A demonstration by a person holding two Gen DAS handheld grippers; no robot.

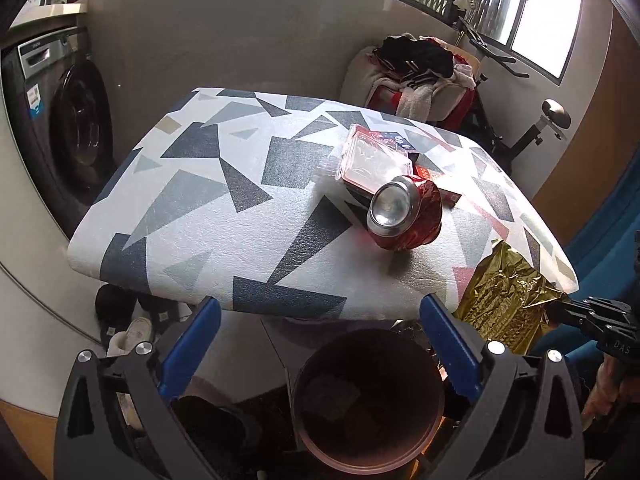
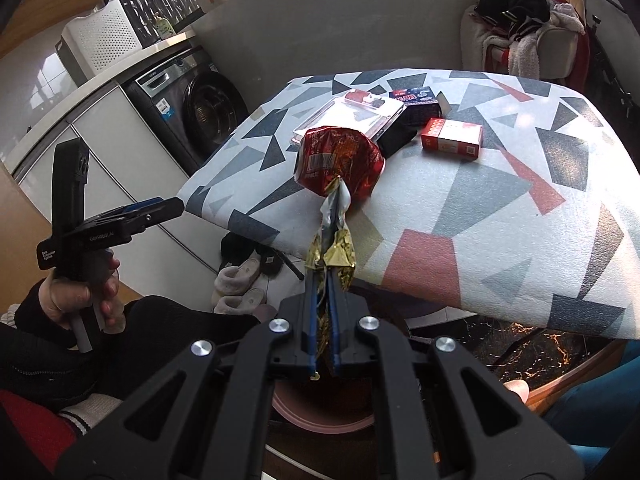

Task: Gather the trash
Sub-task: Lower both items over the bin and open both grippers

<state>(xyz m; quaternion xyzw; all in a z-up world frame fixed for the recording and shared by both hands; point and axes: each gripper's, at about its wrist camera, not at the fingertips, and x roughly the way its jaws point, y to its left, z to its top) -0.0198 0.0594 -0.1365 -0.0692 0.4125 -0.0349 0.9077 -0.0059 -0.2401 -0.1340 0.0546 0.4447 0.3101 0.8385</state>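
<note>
Holding gold foil wrapper clamped in my right gripper, centre frame, above the pink-rimmed bin at bottom. Best centre it over the mouth before letting go. Left gripper spread wide, empty. Crushed red can waits on table.

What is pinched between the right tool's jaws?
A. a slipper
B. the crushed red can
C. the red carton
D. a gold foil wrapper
D: the gold foil wrapper sticks out from the shut right gripper, while the crushed can lies on the table.
</note>
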